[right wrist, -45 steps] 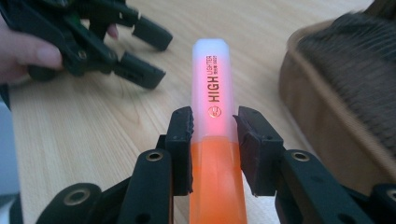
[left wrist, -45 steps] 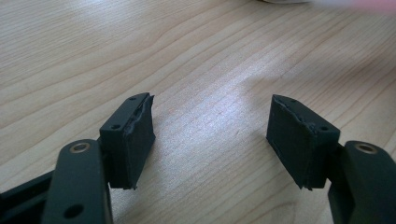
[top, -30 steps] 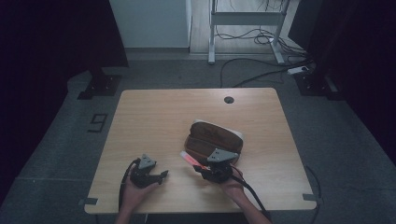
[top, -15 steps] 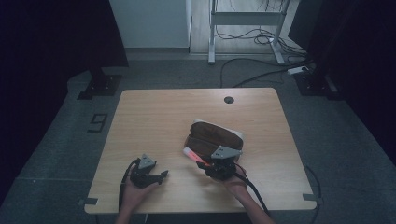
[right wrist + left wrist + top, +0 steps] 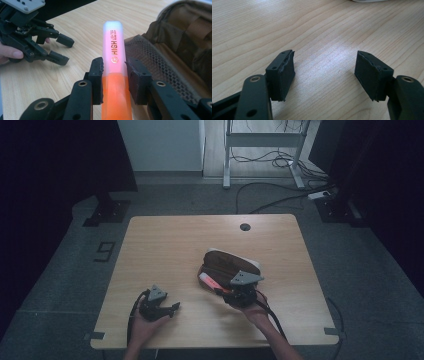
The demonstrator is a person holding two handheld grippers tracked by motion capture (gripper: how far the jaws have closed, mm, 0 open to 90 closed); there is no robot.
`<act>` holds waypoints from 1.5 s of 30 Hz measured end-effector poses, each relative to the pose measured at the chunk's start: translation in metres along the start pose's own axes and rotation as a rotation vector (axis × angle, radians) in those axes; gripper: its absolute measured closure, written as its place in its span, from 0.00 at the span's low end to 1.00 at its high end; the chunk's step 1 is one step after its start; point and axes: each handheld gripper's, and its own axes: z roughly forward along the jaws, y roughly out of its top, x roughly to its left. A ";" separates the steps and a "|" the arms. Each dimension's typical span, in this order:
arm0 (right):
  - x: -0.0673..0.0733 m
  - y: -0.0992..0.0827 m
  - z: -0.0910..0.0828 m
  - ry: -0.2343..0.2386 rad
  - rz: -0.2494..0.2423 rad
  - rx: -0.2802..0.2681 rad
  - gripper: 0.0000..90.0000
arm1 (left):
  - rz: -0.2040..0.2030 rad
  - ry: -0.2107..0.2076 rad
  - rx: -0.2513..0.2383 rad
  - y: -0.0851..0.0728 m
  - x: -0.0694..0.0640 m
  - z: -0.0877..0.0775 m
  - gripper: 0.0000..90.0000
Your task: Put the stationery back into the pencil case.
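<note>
Right hand-held gripper (image 5: 113, 75) clamps an orange highlighter (image 5: 114, 52) at the mesh-lined brown pouch's (image 5: 225, 264) 7 o'clock rim. Left hand-held gripper (image 5: 324, 72), jaws spread, rests on bare wood-grain tabletop (image 5: 165, 245) toward 7 o'clock.

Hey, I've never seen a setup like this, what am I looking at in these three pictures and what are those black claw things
There is no robot here: a person at a wooden table holds a hand-operated two-jaw gripper in each hand. The high view looks down from above the person's side. The other two pictures come from small cameras riding on the grippers, looking along their black jaws.

The left gripper is open, with bare table between its jaws; in the high view it rests near the table's front edge.

The right gripper is shut on an orange highlighter, cap pointing away. Beside it lies an open brown pencil case with a mesh pocket inside, seen mid-table in the high view.
</note>
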 end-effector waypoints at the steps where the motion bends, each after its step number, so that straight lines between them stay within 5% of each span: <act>1: -0.001 0.002 -0.001 -0.002 -0.005 -0.002 0.73 | -0.001 0.000 0.000 0.000 0.000 0.000 0.36; 45: -0.043 0.030 -0.013 -0.051 -0.037 -0.026 0.73 | 0.004 0.005 0.003 0.000 -0.001 0.000 0.36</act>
